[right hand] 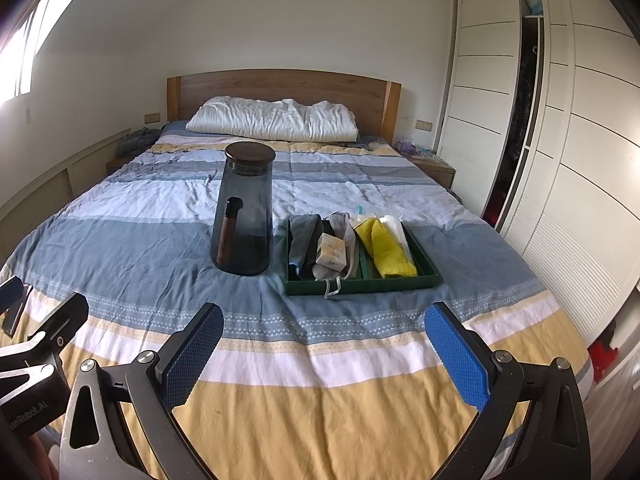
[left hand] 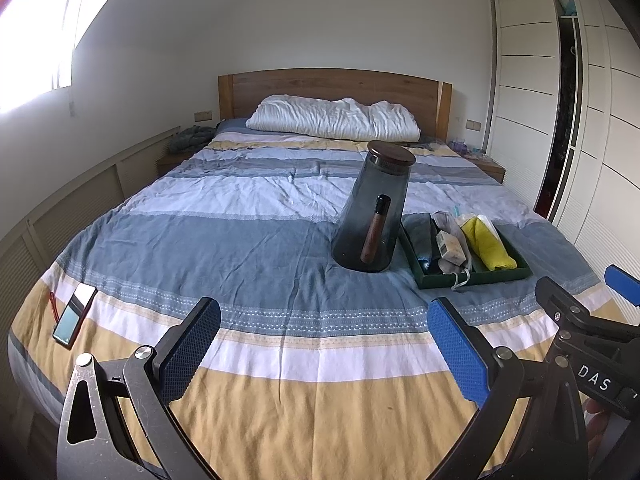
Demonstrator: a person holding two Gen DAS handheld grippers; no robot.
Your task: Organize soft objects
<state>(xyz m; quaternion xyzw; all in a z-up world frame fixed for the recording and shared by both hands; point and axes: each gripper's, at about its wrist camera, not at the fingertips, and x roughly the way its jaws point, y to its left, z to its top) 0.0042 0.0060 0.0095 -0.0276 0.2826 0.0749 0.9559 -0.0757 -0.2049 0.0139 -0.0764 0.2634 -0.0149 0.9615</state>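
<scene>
we take the dark green tray (right hand: pixel 362 285) on the striped bedspread (left hand: pixel 224 236) as our landmark. far left of it, near the bed's left edge, a phone (left hand: pixel 75 315) lies flat. our left gripper (left hand: pixel 324 344) hovers over the foot of the bed, nearer us than the tray and to its left, its blue-padded fingers spread wide with nothing between them. just left of the tray, close to its left wall, stands a smoky glass jar (right hand: pixel 245 216) with a dark round lid and a wooden-handled tool leaning inside. in the tray itself, from left to right, lie grey folded socks (right hand: pixel 301 240), a small beige packet (right hand: pixel 331 251) resting on paler grey cloth, and a rolled yellow cloth (right hand: pixel 385 246) in the right-hand part. our right gripper (right hand: pixel 324 344) hangs in front of the tray, fingers likewise wide apart and empty. beyond the tray, at the headboard, lies a white pillow (right hand: pixel 272 119); right of it stands a white wardrobe (right hand: pixel 560 120).
</scene>
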